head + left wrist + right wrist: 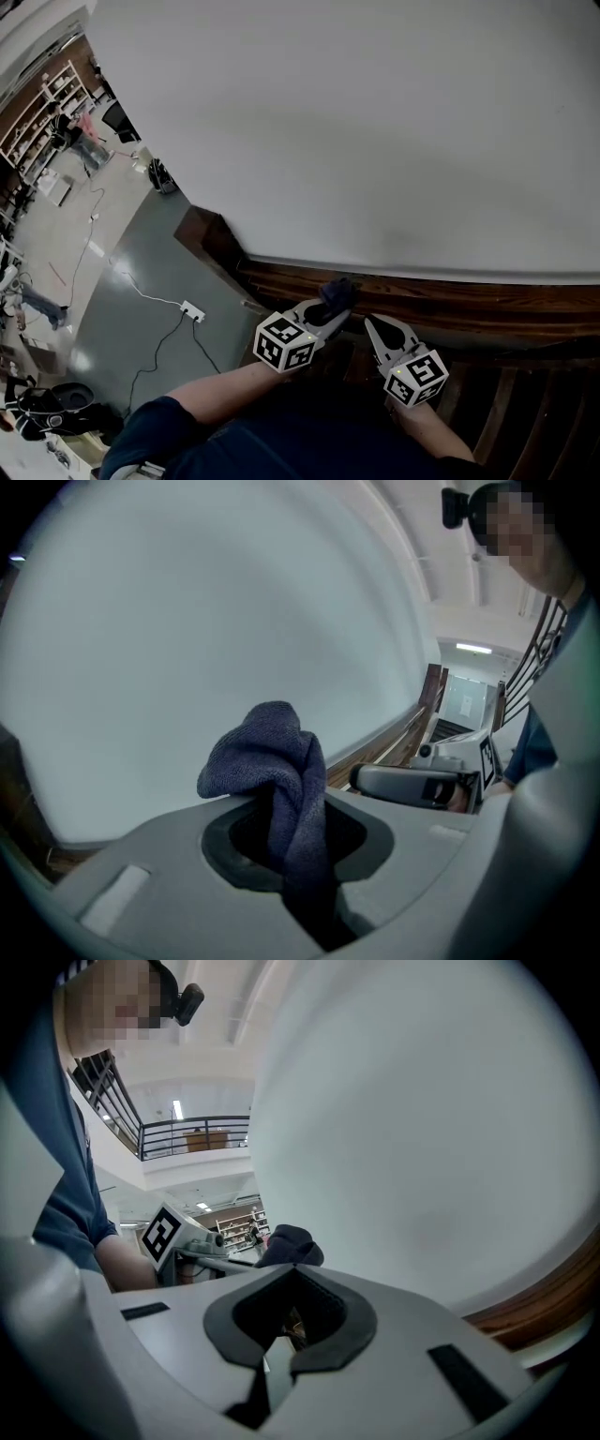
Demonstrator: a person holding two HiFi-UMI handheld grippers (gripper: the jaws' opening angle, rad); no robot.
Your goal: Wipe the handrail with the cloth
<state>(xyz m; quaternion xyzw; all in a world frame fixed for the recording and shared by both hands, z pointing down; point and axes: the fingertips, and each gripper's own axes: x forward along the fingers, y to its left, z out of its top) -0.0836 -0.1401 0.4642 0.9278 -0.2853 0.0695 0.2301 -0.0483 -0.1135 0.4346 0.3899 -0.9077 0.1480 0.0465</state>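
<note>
A dark blue cloth (281, 780) is bunched between the jaws of my left gripper (291, 850), which is shut on it. In the head view the cloth (336, 293) rests against the dark wooden handrail (469, 300) that runs below the white wall. My left gripper (330, 314) points at the rail. My right gripper (375, 330) hangs just right of it, short of the rail, shut with nothing held. In the right gripper view my right gripper (286, 1335) has its jaws together, and the cloth (291, 1244) shows beyond them.
A large white wall (375, 122) fills the space above the handrail. Wooden balusters (511, 403) stand at the lower right. Far below on the left lies a grey floor (141, 262) with a white power strip (192, 310) and cables.
</note>
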